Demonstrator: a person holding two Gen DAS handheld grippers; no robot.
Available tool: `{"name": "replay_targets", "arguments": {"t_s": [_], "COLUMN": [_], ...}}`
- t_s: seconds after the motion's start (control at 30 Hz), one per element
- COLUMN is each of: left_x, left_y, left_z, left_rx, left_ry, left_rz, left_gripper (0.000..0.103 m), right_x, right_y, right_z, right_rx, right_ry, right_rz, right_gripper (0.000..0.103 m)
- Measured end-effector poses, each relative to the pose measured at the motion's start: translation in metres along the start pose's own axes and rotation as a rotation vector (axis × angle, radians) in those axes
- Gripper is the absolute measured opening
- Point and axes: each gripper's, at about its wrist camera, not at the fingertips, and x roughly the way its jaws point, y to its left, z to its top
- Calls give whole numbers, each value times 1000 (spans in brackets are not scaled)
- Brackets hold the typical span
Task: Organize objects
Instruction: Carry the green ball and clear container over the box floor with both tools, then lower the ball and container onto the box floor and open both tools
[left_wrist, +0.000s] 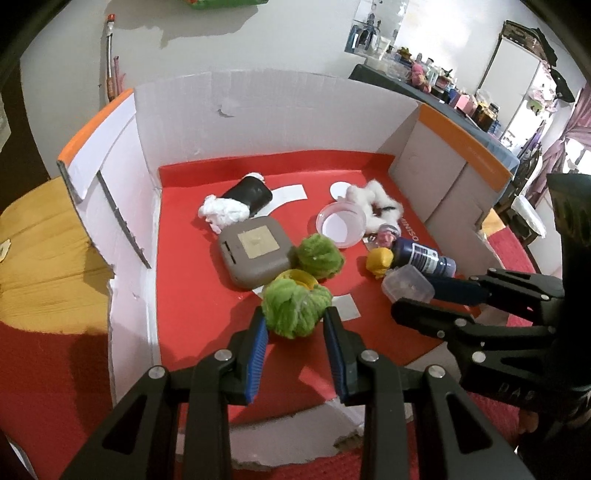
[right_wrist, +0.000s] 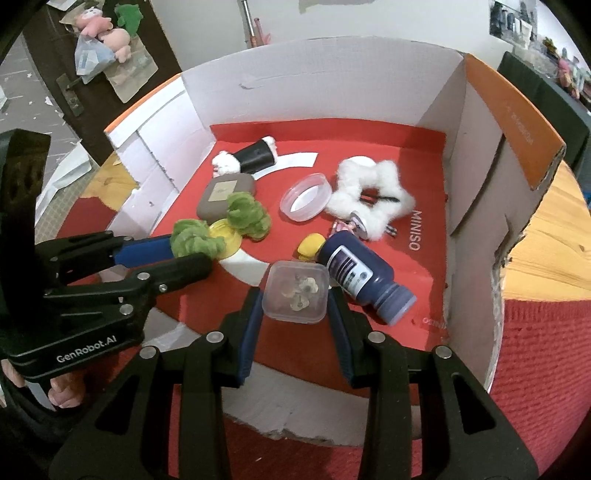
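Green fluff filled my left claw (left_wrist: 295, 325): its pads pinched the nearer green scrunchie (left_wrist: 295, 310) beside the yellow lid (left_wrist: 301, 277). My right claw (right_wrist: 295, 306) gripped the small clear box (right_wrist: 295, 295), just beside the toppled purple bottle (right_wrist: 364, 277), inside the red-floored cardboard box (right_wrist: 332, 92).

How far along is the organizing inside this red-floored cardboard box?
Done: nothing looks sorted yet. In hand: the left gripper is shut on a fuzzy green scrunchie, and the right gripper is shut on a small clear plastic case. Left: the grey square case, dark blue bottle and white fluffy scrunchie lie scattered.
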Motion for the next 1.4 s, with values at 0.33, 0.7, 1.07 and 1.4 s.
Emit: {"name": "replay_targets", "arguments": {"t_s": [0.33,0.7,1.07,1.4], "left_x": [-7,5,11,13], "left_y": [2,-2,5,8], "left_z": [-4,-7,0,0], "left_rx": [8,13,-18,-21], "left_ry": [-12,33,7,-2], "left_rz": [5,-22,-8,-6], "left_gripper": [32,32,32,32], "right_x": [1,2,5,9], "right_y": [2,-1,-1,6], "right_z": [3,1,0,1], "right_rx": [-9,0,-2,-20], "right_ry": [-10,-12,-9,-16], "right_rz": [-9,-6,-4,-35], "right_gripper": [34,34,34,34]}}
